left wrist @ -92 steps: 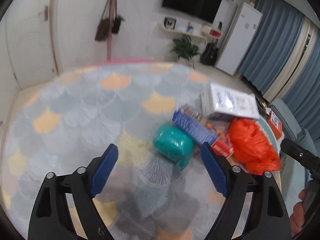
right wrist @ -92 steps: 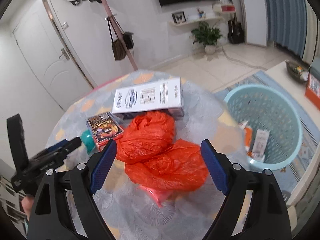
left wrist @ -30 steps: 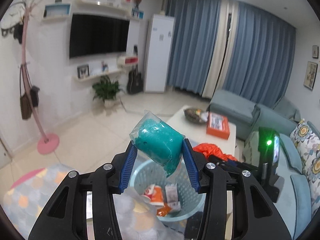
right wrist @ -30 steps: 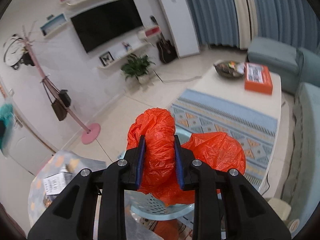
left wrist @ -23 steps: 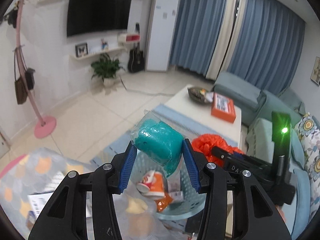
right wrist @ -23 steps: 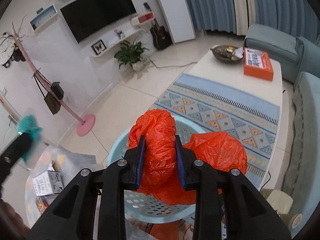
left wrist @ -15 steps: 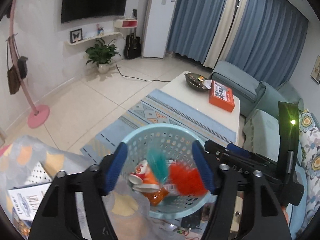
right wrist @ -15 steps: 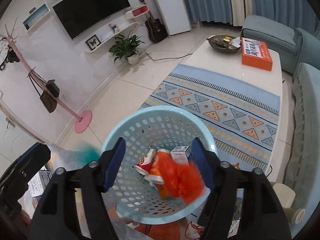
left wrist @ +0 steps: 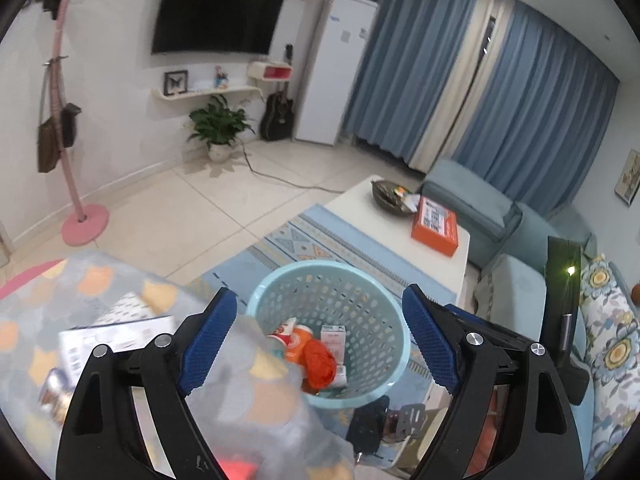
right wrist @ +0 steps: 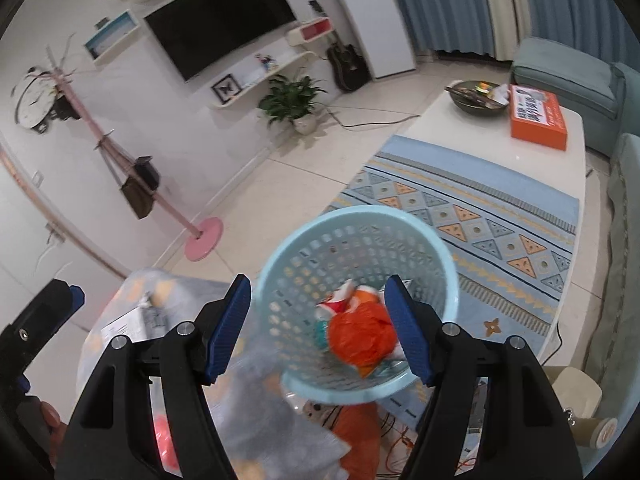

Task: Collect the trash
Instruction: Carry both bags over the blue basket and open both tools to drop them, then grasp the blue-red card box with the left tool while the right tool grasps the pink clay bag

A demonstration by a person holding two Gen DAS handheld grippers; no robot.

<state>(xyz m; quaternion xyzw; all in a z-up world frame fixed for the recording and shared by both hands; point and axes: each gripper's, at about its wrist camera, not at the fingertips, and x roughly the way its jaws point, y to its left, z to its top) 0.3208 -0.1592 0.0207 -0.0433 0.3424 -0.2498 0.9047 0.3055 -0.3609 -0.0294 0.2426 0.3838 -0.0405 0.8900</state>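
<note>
- Trash now sits inside the pale blue basket (left wrist: 394,364): the orange plastic bag (right wrist: 360,336) lies crumpled on top, with a sliver of the teal bundle (right wrist: 321,330) just beside it and a red-and-white cup (left wrist: 286,330) and small carton (left wrist: 333,336) underneath.
- Left gripper (left wrist: 320,344) hangs above the basket with its jaws wide and nothing between them; they have just been opening.
- Right gripper (right wrist: 318,326) is also over the basket, jaws wide apart and empty. They too have been opening, though the spread has settled.
- Risk 1: the basket stands right at the edge of the table (left wrist: 100,284), so either gripper dropping lower could clip the rim and tip it.
- Risk 2: the 2 grippers work close together, and a careless swing back toward the table might knock them into each other.
- Risk 3: the bag is light and springy. It could unfold and creep up over the rim if more trash is dropped on it.
- Risk 4: the white box (left wrist: 116,334) and other things left on the table look blurred here, so which of them counts as trash is hard to judge.
- Against the frames of 1 second ago: the left jaws then clamped the teal bundle and the right jaws pinched the orange bag, both held above the basket. Both pieces are now down inside it.
</note>
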